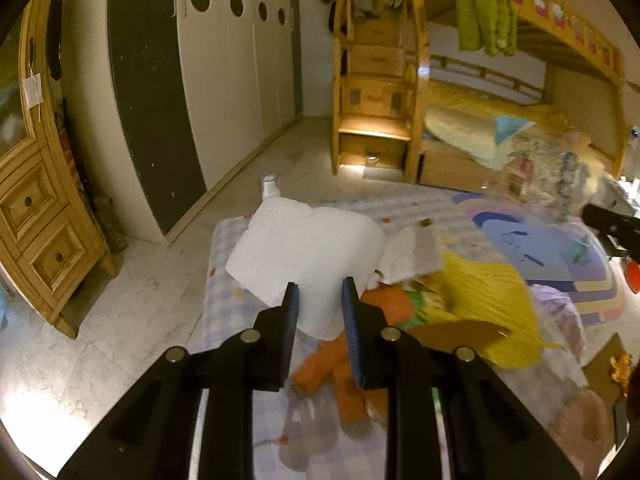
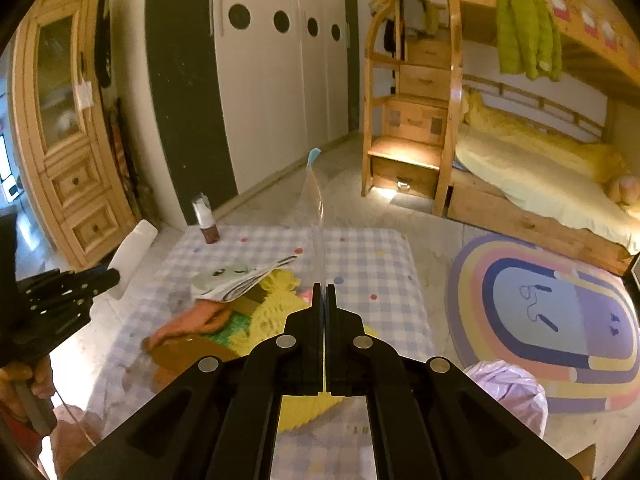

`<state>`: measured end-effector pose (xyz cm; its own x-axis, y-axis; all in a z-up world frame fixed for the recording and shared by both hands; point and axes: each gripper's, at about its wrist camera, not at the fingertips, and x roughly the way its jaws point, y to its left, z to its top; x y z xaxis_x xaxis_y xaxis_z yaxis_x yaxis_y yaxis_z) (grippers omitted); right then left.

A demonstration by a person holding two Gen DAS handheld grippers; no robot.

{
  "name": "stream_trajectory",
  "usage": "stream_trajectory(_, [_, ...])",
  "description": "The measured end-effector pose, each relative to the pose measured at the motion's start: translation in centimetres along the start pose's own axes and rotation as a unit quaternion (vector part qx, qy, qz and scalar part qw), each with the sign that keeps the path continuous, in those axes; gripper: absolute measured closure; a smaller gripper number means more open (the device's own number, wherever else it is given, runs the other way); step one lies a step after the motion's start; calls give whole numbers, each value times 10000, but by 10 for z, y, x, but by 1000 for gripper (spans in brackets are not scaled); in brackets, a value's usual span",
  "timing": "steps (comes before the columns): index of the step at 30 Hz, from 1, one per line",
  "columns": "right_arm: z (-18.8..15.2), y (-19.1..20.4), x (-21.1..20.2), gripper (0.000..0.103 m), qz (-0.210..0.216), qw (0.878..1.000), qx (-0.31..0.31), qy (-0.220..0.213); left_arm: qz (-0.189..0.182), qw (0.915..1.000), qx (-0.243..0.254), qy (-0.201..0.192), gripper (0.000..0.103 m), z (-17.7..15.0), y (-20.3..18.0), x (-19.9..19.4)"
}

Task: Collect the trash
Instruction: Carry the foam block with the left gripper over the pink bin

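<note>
Gripping a crumpled sheet of white paper [image 1: 304, 248], the left tool [image 1: 318, 296] is holding it between narrowly set pads, with the sheet lifted above the checkered mat [image 1: 224, 320] on the floor. In the right wrist view that same paper is showing as a white edge beyond the left tool's tip, at the left of the frame. The right tool [image 2: 324, 294] is pressing its pads fully together on a thin clear plastic bag [image 2: 316, 208], which is standing up from the tips with a blue tab at its top. On the mat, a yellow fringed cloth [image 1: 488, 304], an orange cloth [image 1: 340, 364] and a folded grey-and-white paper [image 2: 240, 280] are lying in a loose heap. A small brown bottle with a white cap [image 2: 206, 220] is standing upright at the mat's far corner. A pastel rainbow rug [image 2: 540, 312] is lying beside the mat, near the wooden bunk bed [image 2: 540, 184].
</note>
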<state>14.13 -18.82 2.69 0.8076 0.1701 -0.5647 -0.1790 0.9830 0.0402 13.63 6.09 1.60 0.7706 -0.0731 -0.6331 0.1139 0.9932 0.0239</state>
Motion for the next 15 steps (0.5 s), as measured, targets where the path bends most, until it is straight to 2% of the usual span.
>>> stream_trajectory(6, [-34,-6,-29,103,-49,9998,205,67,-299,9994,117,-96,82,-33,-28,-47])
stream_trajectory(15, [-74,-37,-66,103,-287,9970,676,244,-813,9937,723,-281,82,-49,-102,-71])
